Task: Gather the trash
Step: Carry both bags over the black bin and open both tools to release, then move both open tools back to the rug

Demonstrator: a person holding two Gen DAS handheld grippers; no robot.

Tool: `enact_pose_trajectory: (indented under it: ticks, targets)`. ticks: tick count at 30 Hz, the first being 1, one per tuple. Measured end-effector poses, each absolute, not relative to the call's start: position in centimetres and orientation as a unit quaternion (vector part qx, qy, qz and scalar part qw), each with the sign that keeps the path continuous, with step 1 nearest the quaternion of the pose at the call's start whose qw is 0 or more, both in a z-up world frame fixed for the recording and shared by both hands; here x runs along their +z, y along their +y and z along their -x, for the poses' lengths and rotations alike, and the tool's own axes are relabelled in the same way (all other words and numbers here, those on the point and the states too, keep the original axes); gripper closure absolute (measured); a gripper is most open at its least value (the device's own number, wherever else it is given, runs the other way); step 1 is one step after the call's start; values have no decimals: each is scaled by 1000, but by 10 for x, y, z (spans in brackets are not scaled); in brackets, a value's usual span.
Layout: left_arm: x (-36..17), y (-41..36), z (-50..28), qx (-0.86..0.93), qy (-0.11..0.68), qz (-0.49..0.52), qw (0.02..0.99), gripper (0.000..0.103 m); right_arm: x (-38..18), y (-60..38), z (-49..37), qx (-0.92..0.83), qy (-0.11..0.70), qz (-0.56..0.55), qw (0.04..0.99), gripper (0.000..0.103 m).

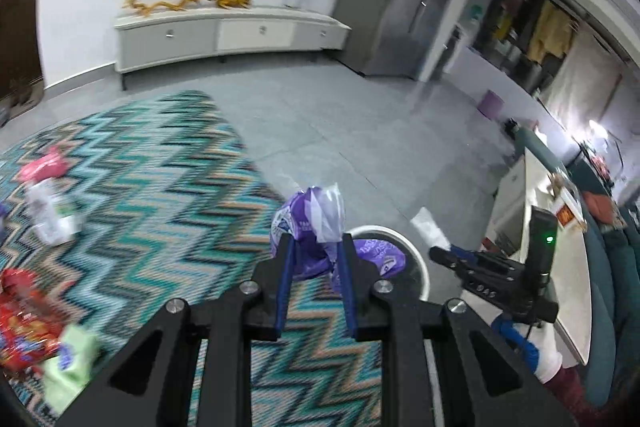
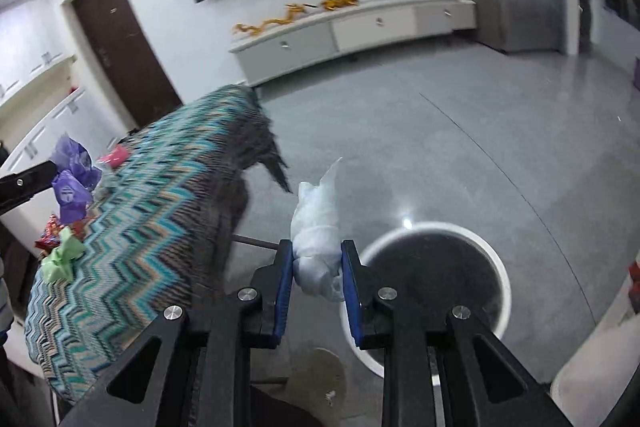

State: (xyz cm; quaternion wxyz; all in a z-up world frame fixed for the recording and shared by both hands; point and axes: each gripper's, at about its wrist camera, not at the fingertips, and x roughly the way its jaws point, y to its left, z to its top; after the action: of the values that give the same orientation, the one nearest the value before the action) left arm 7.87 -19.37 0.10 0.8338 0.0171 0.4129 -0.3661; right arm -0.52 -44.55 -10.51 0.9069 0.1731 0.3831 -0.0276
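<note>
My left gripper point(image 1: 316, 247) is shut on a crumpled purple plastic bag point(image 1: 306, 223), held above the zigzag-patterned cloth near the white-rimmed round bin point(image 1: 416, 255). The bag also shows in the right wrist view point(image 2: 72, 183) at far left. My right gripper point(image 2: 316, 255) is shut on a crumpled white plastic wrapper point(image 2: 316, 227), held just left of the bin point(image 2: 504, 275), whose inside is dark. More trash lies on the cloth: a pink piece point(image 1: 42, 165), a clear white wrapper point(image 1: 50, 215), a red snack packet point(image 1: 24, 323) and a green paper wad point(image 1: 72, 363).
The zigzag cloth point(image 2: 132, 251) covers a table left of the bin. Grey tiled floor point(image 2: 440, 131) stretches to a white low cabinet point(image 2: 360, 27) under a wall TV. A white counter and teal sofa point(image 1: 600, 307) stand to the right. The right gripper's body point(image 1: 508, 279) shows beside the bin.
</note>
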Motion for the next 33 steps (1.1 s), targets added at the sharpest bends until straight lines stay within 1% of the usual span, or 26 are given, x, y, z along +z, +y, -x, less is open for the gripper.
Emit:
enact_pose_trajectory:
  ticks: [5,7,12,13,15,17,19,21,22,23,29,33]
  targets:
    - [-19,-260,-79,-387,435,-45,812,83,-133,-481,13,-49,395,-213,892,80]
    - [-28,-284,-79,-393,444,-54,803,82,-142,-492,16,-55,398,-225,887,78]
    - [-49,-330,-80,-405,462,-60,787,82,-162,-515,18,-66,407,-243,878,78]
    - [-52,-337,-81,-407,465,-59,784,80,-165,-519,17,-67,409,-246,876,78]
    - [-57,-349,-83,-409,471,-56,780,80,-171,-525,17,-72,412,-248,874,78]
    - [-63,-361,-86,-418,480,-49,770,78,-173,-527,15,-76,415,-250,872,71]
    - [-65,-370,-89,-421,487,-44,764,75,-176,-532,14,-85,416,-254,869,56]
    - [-68,-377,-89,-424,492,-41,759,70,-179,-536,14,-92,418,-256,867,54]
    - [-69,-380,-90,-423,495,-40,758,61,-180,-537,13,-93,419,-257,866,54]
    - [-70,-382,-90,-424,497,-38,757,56,-181,-538,13,-95,420,-257,865,54]
    - [-67,-380,-81,-427,497,-37,754,55,-178,-537,16,-99,420,-260,864,53]
    - [-57,-364,-77,-417,482,-46,769,55,-169,-534,19,-97,415,-258,867,53]
